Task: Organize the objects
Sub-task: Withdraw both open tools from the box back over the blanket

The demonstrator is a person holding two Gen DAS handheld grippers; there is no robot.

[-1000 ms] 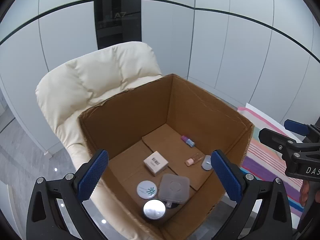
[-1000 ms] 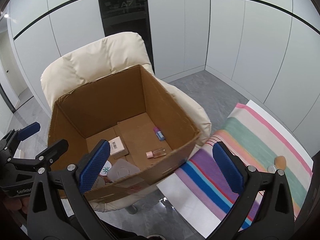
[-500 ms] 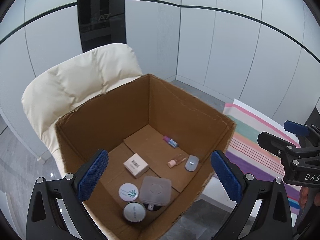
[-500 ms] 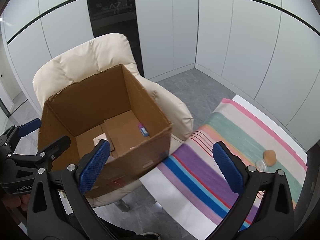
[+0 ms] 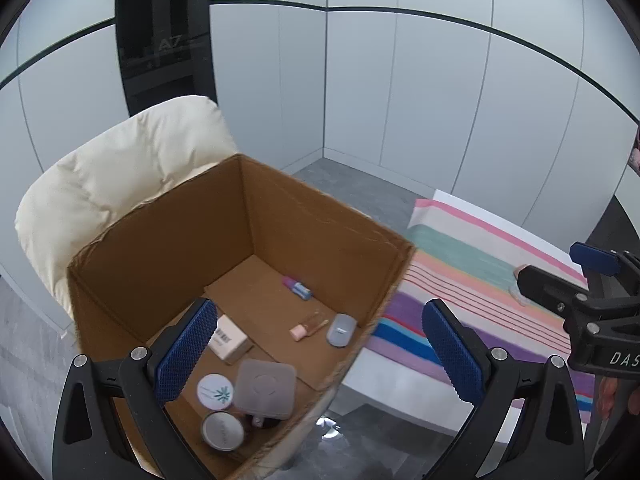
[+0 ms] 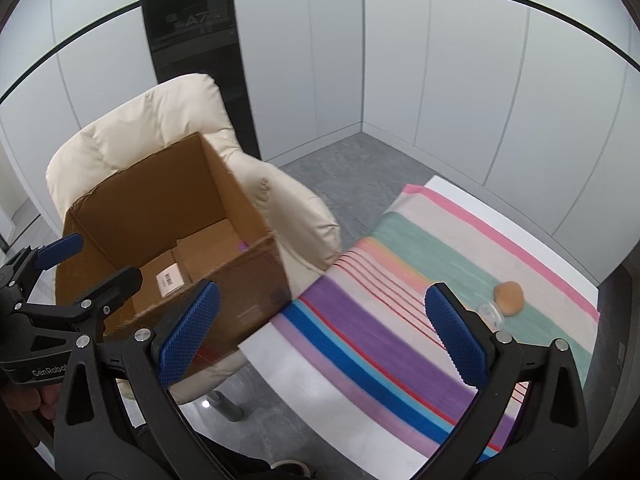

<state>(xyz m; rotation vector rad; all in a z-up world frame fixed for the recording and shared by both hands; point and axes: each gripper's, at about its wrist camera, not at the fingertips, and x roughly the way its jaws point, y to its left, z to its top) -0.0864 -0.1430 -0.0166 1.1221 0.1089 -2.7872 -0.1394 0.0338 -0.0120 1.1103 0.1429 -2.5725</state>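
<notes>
An open cardboard box sits on a cream padded chair. Inside lie a small white carton, a purple tube, a pink-capped vial, a grey oval case, a square grey lid and two round tins. A tan sponge and a small clear cap rest on the striped cloth. My left gripper hangs open over the box's near right corner. My right gripper hangs open above the cloth's left part, empty.
The table with the striped cloth stands right of the chair, with grey floor between and behind them. White wall panels and a dark door panel close the corner. A person's fingers hold the left gripper's handle.
Both grippers have swung to the right: the box and chair slid left in both views, and more of the striped cloth with the sponge came into view. Both stayed open.
</notes>
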